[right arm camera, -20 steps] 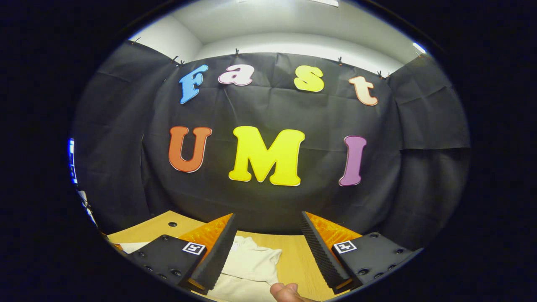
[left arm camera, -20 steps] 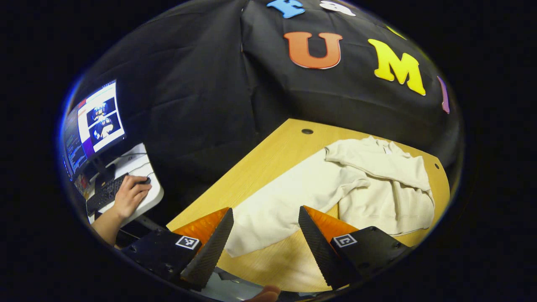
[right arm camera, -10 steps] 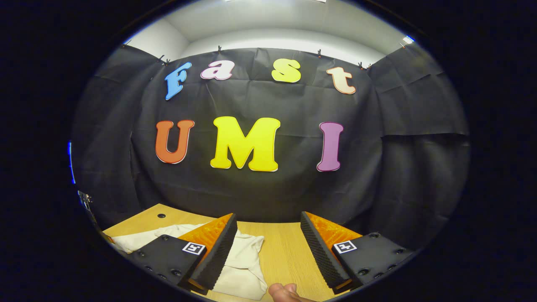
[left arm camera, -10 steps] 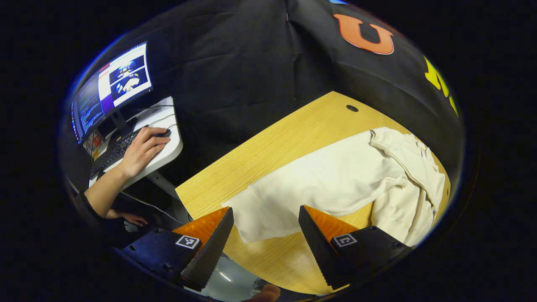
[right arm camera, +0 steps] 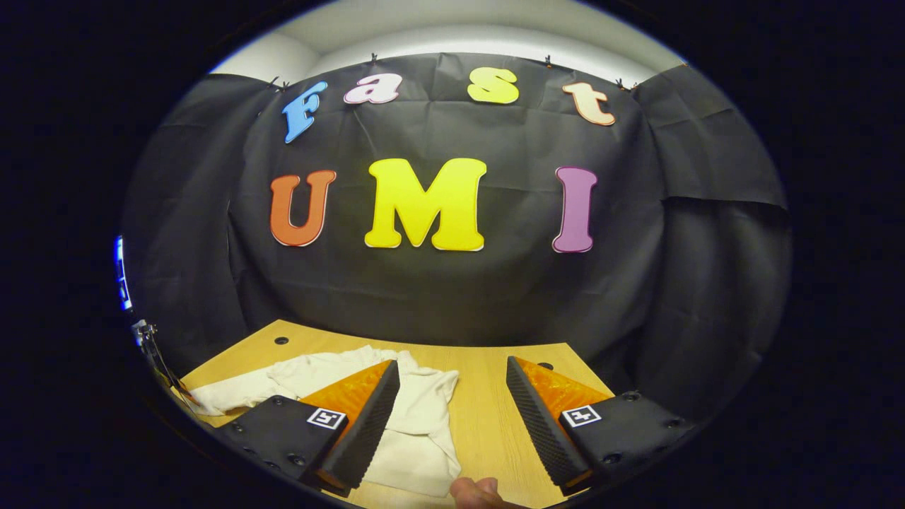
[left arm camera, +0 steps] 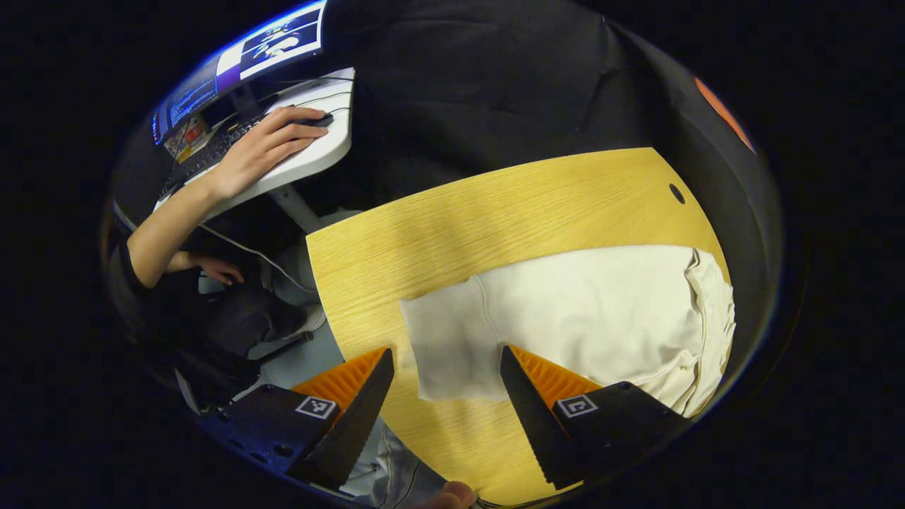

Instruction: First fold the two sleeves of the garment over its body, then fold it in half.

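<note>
While jaws gape, left gripper (left arm camera: 445, 385) above sleeve (left arm camera: 452, 346)

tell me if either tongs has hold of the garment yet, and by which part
Nothing is held. The left tongs hang open above the sleeve cuff; the right tongs are open too, over the table beside the cream garment.

Left gripper view: looked steeply down, close above near table (left arm camera: 495, 205) edge, desk at upper left. Right gripper view: faced level toward booth wall (right arm camera: 438, 297), low over table (right arm camera: 488, 396). Shared: tabletop, cream garment (left arm camera: 587, 311) (right arm camera: 417, 417).
</note>
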A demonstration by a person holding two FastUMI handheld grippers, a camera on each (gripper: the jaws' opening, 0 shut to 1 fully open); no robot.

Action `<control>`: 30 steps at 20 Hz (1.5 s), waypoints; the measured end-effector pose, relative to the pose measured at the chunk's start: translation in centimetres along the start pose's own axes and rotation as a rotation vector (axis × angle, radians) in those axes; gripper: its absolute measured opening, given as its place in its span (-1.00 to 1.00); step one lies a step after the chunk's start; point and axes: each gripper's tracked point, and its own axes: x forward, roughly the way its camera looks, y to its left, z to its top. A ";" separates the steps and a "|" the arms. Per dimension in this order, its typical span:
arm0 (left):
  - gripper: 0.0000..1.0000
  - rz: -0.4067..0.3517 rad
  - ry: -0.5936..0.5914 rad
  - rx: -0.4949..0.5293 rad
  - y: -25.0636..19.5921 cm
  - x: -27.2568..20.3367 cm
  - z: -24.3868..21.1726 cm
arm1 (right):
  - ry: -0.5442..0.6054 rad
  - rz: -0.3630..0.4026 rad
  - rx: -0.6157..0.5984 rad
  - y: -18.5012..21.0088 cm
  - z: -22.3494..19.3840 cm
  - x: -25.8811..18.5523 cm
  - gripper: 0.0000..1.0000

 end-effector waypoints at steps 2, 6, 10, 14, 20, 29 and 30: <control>0.94 0.013 0.031 0.019 0.3 0.5 0.0 | 0.021 0.010 -0.006 0.4 -0.8 0.1 0.89; 0.92 0.005 0.115 -0.032 -0.1 1.2 -0.5 | 0.042 0.012 -0.014 0.8 -1.5 0.0 0.89; 0.85 -0.009 0.191 -0.013 -0.3 1.1 -0.4 | 0.064 0.019 -0.021 1.4 -2.3 0.0 0.89; 0.72 -0.035 0.243 -0.030 -1.1 1.1 -0.5 | 0.088 0.034 -0.010 2.0 -3.1 -0.4 0.89; -0.46 -0.063 0.249 0.033 -2.5 1.1 -0.4 | 0.111 0.059 -0.020 2.6 -4.1 -1.1 0.89; -0.93 -0.025 0.209 0.164 -3.0 -0.3 1.1 | 0.127 0.073 -0.045 2.5 -4.4 -1.2 0.89; -0.94 -0.035 0.195 0.195 -3.6 -1.0 1.6 | 0.128 0.074 -0.048 2.6 -4.5 -1.2 0.89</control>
